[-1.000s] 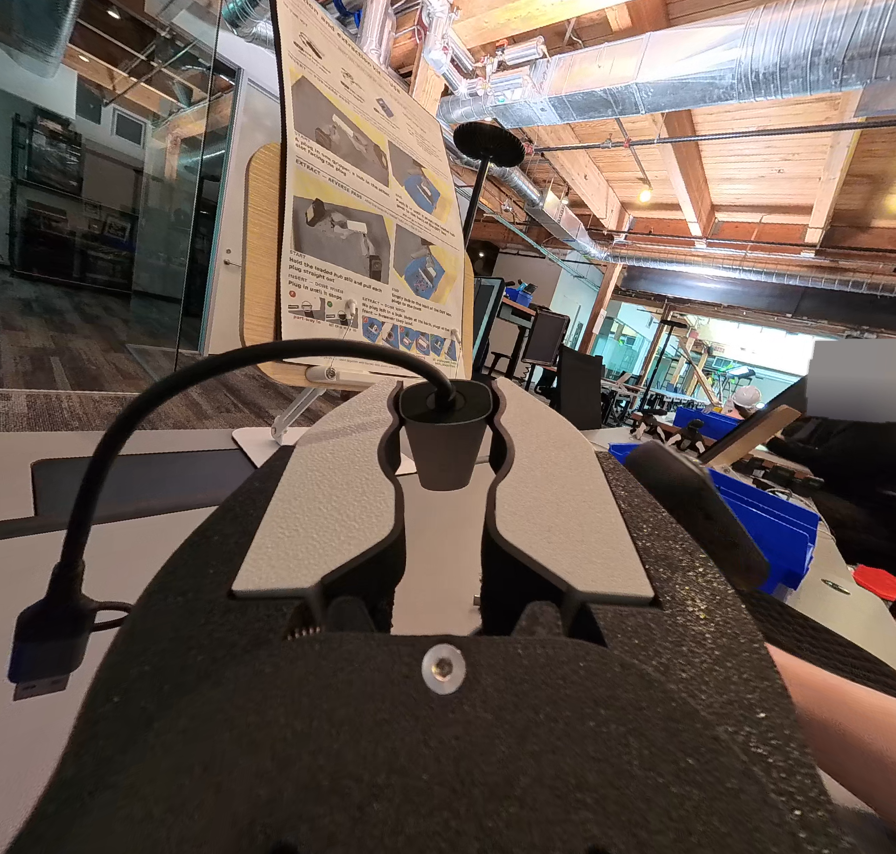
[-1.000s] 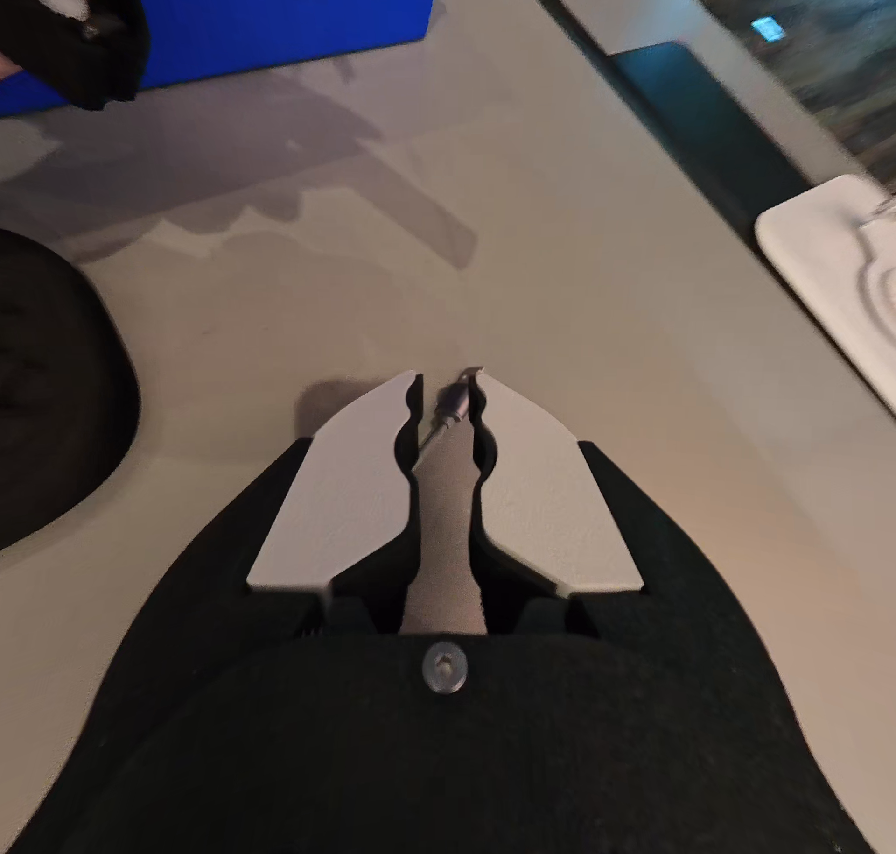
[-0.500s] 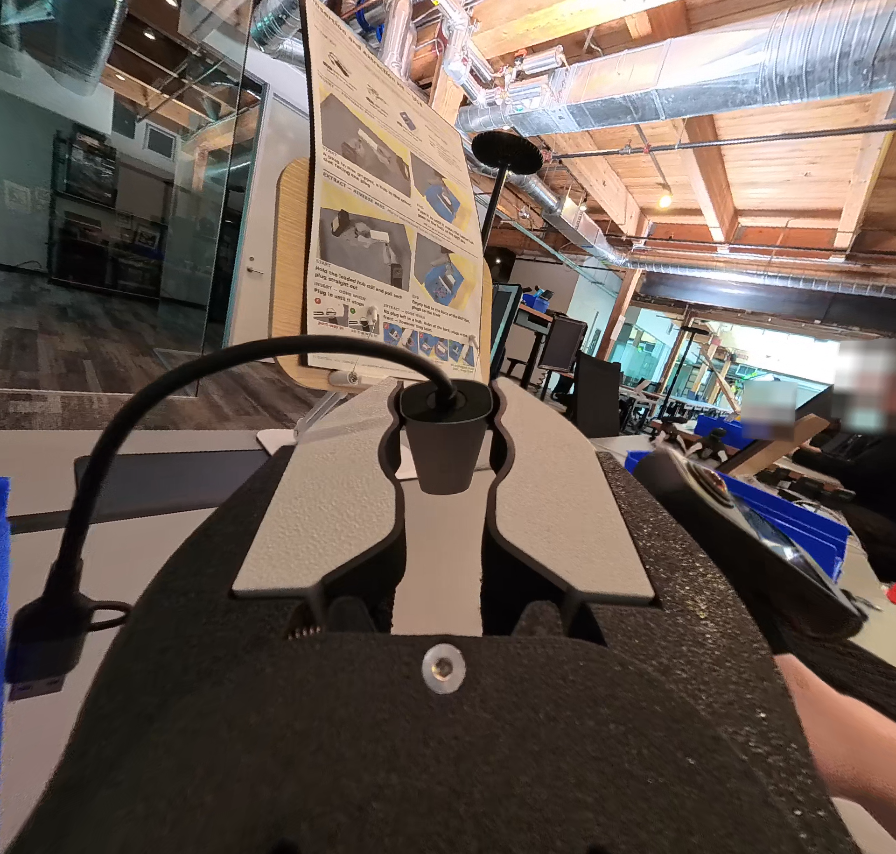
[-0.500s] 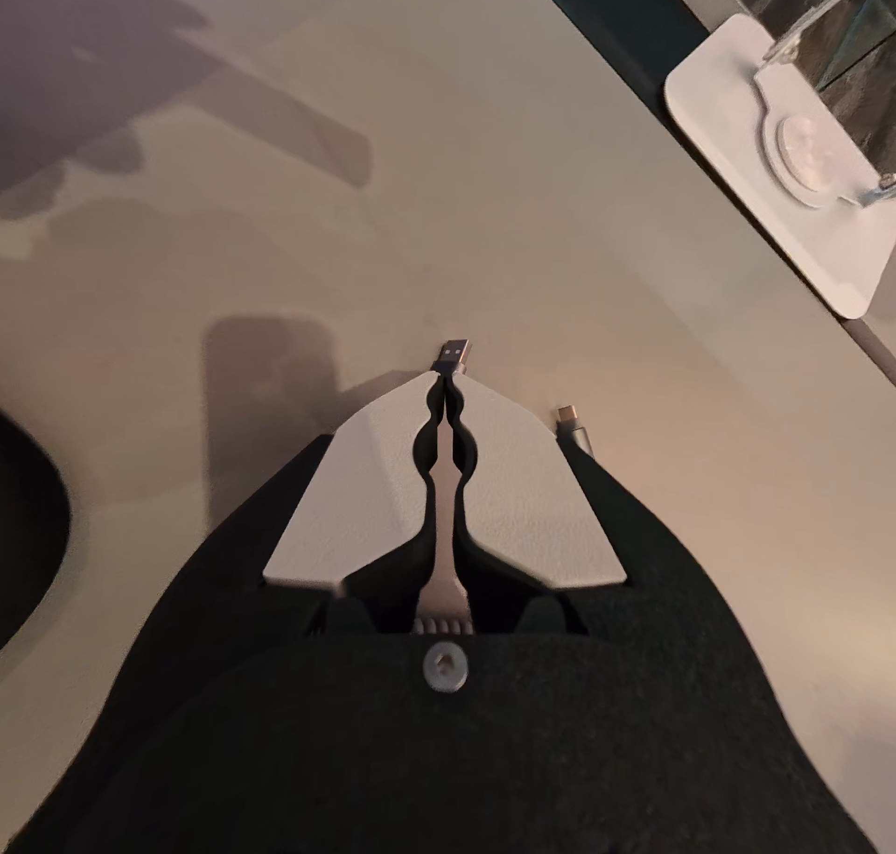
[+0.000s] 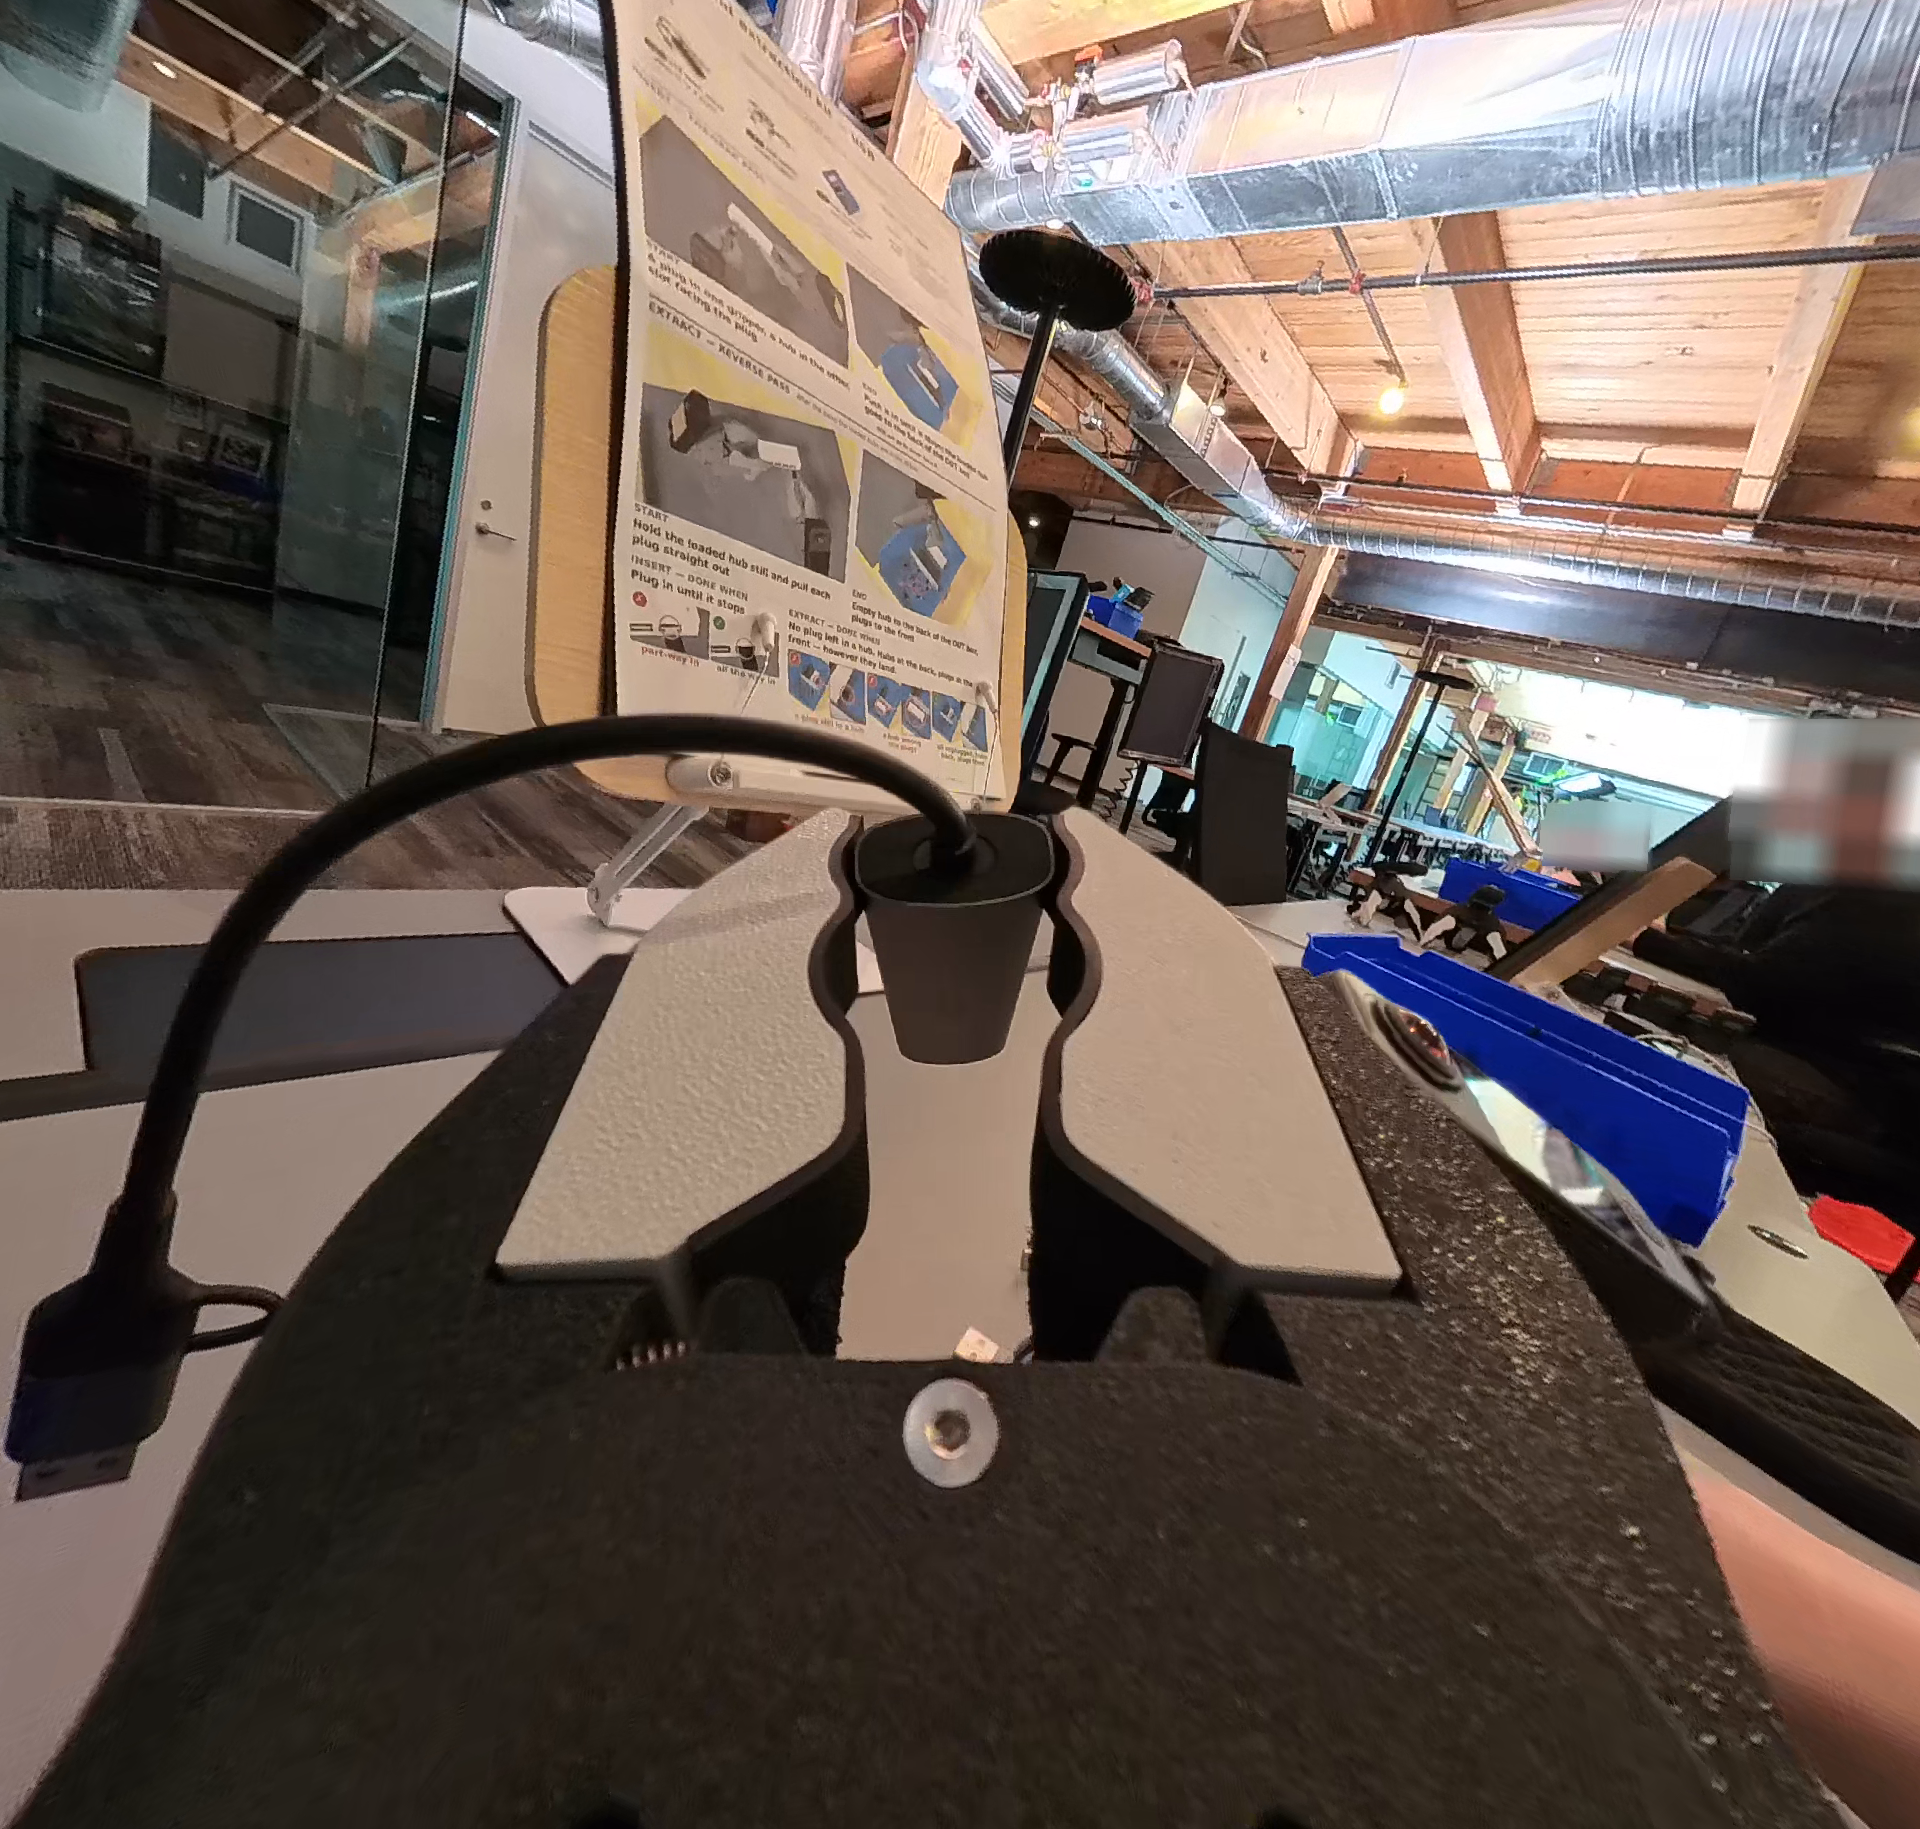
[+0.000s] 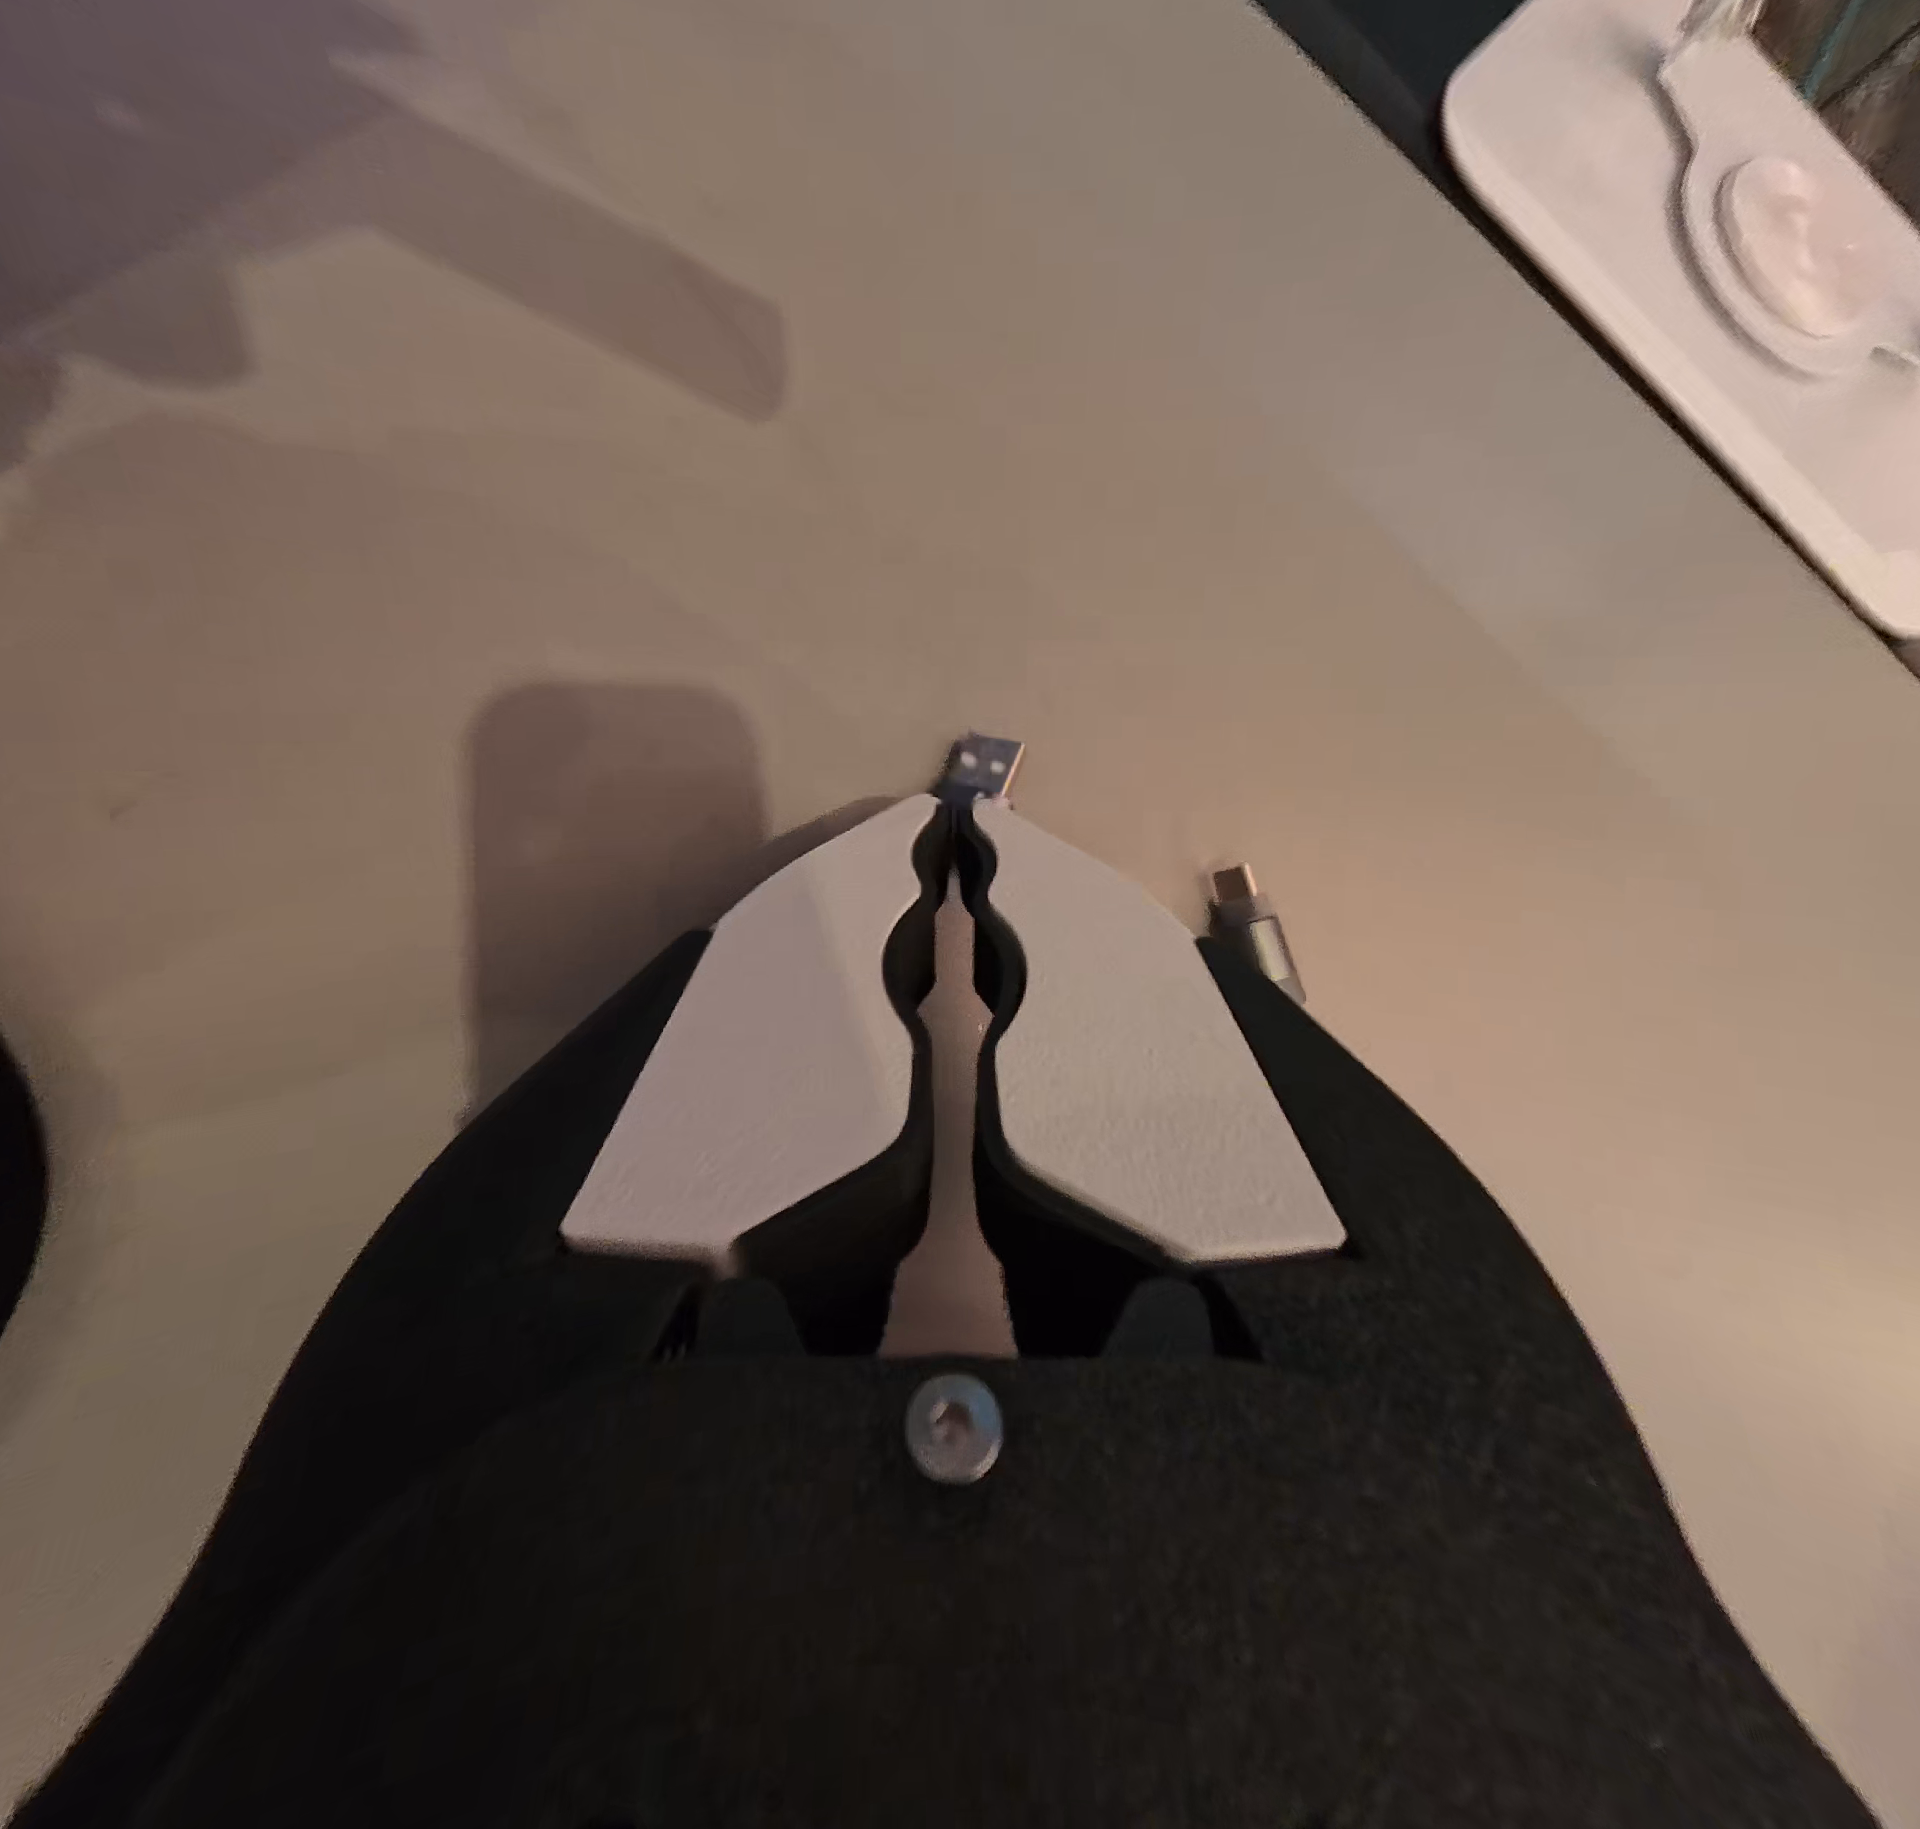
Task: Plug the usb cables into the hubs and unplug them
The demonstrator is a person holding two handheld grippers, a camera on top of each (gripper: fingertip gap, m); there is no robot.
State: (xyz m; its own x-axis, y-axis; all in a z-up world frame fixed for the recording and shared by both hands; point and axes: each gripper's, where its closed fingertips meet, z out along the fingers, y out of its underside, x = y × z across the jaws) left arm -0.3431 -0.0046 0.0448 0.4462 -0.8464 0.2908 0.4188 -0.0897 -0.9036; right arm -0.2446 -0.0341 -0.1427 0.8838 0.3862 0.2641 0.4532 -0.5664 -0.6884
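My left gripper (image 5: 954,834) is shut on a black hub (image 5: 951,958), gripping its tapered end. The hub's black cable (image 5: 312,844) arcs up and left and ends in a black plug (image 5: 83,1384) hanging at the left edge. My right gripper (image 6: 961,808) is shut on a USB cable's plug (image 6: 987,766), whose metal tip with a blue insert sticks out past the fingertips over the grey table (image 6: 1143,532). The same cable's other, smaller grey plug (image 6: 1252,932) shows beside the right finger. The right gripper's body shows at the right of the left wrist view (image 5: 1538,1135).
A white stand base (image 6: 1683,252) sits at the table's far right and holds a wooden board with an instruction sheet (image 5: 800,377). A blue bin (image 5: 1558,1052) stands to the right. A dark inset panel (image 5: 291,990) lies at the table's back. A person's forearm (image 5: 1829,1675) shows at lower right. The grippers' ends are close to 20 cm from one another.
My right gripper closed on the USB plug and lifted it, so its tip now sticks out in front. The left gripper stayed shut on the hub, swaying slightly.
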